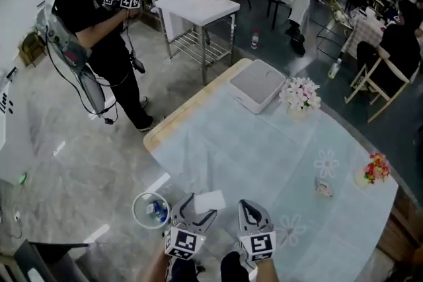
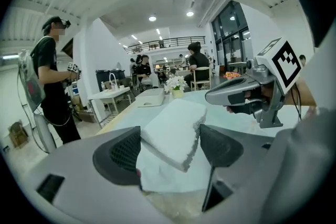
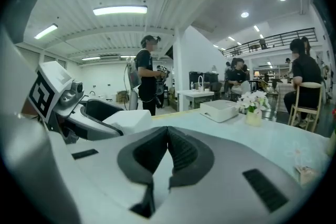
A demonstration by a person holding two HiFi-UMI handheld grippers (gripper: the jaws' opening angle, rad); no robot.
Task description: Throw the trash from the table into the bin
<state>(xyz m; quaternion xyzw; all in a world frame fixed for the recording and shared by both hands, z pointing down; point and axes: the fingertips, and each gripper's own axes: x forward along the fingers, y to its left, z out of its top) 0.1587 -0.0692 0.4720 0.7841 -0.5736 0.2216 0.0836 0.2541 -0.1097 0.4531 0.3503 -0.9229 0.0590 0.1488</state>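
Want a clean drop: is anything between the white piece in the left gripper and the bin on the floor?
Nothing visible does. The left gripper clamps the white piece, and the open bin stands on the floor just left of it.

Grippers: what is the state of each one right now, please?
Left gripper: closed, holding a white foam piece.
Right gripper: closed, holding nothing.

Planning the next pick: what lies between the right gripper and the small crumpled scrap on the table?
Nothing. In the head view, only bare tablecloth separates the shut, empty right gripper from the scrap.
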